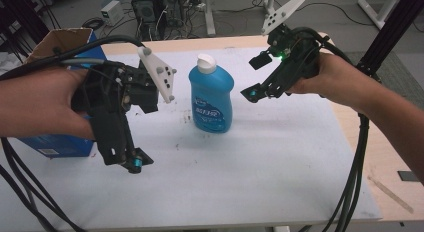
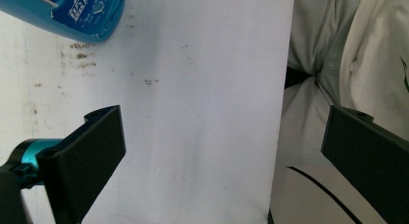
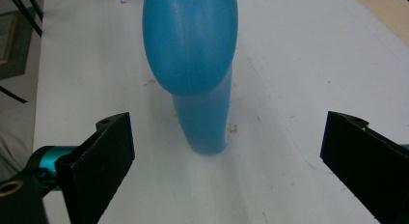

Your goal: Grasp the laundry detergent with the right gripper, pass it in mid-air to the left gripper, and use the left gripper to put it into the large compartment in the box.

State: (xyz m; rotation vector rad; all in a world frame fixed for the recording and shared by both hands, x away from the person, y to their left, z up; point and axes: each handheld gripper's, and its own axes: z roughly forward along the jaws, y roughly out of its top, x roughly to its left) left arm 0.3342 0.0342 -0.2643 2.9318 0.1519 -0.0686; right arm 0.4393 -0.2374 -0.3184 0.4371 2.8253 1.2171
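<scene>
A box (image 1: 60,47) sits at the tabletop's (image 1: 280,162) left edge. The left hand-held gripper (image 1: 127,159) hangs over the tabletop, jaws spread, empty. The blue bottle (image 1: 211,97) stands upright mid-table. The right hand-held gripper (image 1: 255,77) faces it, jaws wide, apart from it.

My matt black plastic grippers flank a glossy blue plastic bottle (image 1: 211,94) on a smooth, stained white sheet (image 1: 270,162).
</scene>
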